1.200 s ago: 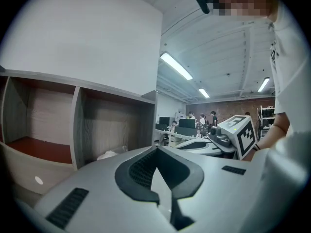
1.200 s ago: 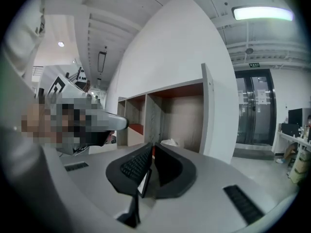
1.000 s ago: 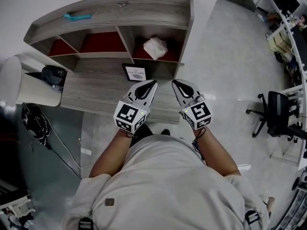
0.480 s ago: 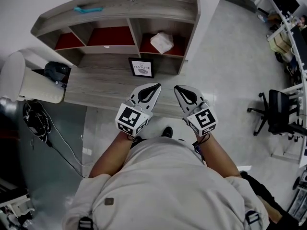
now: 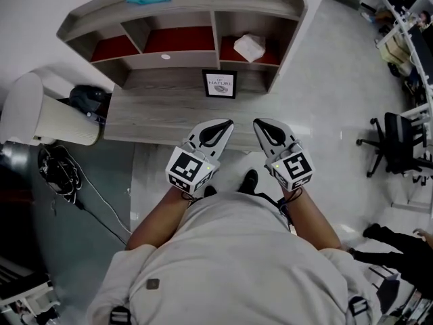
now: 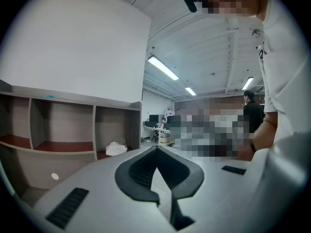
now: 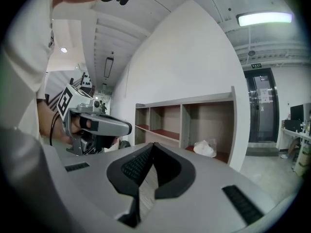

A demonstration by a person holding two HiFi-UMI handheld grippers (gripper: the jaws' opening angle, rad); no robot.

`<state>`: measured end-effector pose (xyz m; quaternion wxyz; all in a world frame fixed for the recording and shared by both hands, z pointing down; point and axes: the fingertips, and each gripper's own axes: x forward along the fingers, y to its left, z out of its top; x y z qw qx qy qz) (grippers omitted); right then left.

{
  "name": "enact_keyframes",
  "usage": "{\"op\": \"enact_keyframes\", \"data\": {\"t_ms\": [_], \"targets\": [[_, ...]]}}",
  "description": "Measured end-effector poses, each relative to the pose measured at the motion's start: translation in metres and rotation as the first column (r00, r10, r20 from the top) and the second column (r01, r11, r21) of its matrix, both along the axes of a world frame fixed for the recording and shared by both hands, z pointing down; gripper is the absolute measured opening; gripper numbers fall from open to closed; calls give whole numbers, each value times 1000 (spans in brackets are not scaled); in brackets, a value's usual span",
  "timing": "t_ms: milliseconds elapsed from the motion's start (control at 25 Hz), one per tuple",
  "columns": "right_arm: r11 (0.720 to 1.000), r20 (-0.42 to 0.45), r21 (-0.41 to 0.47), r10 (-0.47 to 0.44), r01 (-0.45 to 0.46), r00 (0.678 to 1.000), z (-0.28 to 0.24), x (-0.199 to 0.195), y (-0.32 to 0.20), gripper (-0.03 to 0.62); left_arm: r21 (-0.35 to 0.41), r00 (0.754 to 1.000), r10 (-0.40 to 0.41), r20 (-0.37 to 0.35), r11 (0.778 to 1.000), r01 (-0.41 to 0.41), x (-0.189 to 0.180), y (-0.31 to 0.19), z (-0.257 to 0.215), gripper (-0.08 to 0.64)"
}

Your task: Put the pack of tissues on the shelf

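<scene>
1. Well, the white, crinkly plastic pack of tissues point(image 5: 249, 47) lies in the right-hand red-floored compartment of the grey wooden shelf point(image 5: 203, 5), well apart from us.
2. Our left tool point(image 5: 227, 122) and right tool point(image 5: 258, 122) are each pressed together on nothing, side by side near the front edge of the wood-grain surface point(image 5: 155, 114).
3. We judge the pack light, soft and squashy, its wrap slippery; we would pinch it gently across the middle.

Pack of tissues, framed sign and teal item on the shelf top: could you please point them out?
pack of tissues point(image 5: 249, 47), head view, middle of its white wrapper.
framed sign point(image 5: 220, 84), head view, centre of its white face.
teal item point(image 5: 149, 0), head view, its middle.
</scene>
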<state>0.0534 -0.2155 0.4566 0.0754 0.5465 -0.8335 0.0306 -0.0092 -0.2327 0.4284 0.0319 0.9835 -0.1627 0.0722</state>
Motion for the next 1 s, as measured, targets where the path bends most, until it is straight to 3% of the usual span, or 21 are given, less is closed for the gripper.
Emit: {"op": "enact_keyframes", "data": {"t_ms": [280, 480, 680, 1000], "targets": [[998, 1, 17, 59, -59, 998, -5, -70, 18, 20, 9, 998, 64, -10, 998, -64, -71, 15, -4, 15], [996, -13, 16, 90, -90, 996, -3, -104, 37, 20, -2, 995, 97, -34, 995, -97, -102, 23, -2, 15], [993, -14, -7, 114, -114, 993, -12, -113, 53, 20, -13, 992, 105, -64, 994, -106, -114, 37, -2, 15], [999, -35, 28, 45, -44, 998, -20, -111, 85, 20, -16, 994, 76, -81, 997, -78, -110, 68, -9, 15]]}}
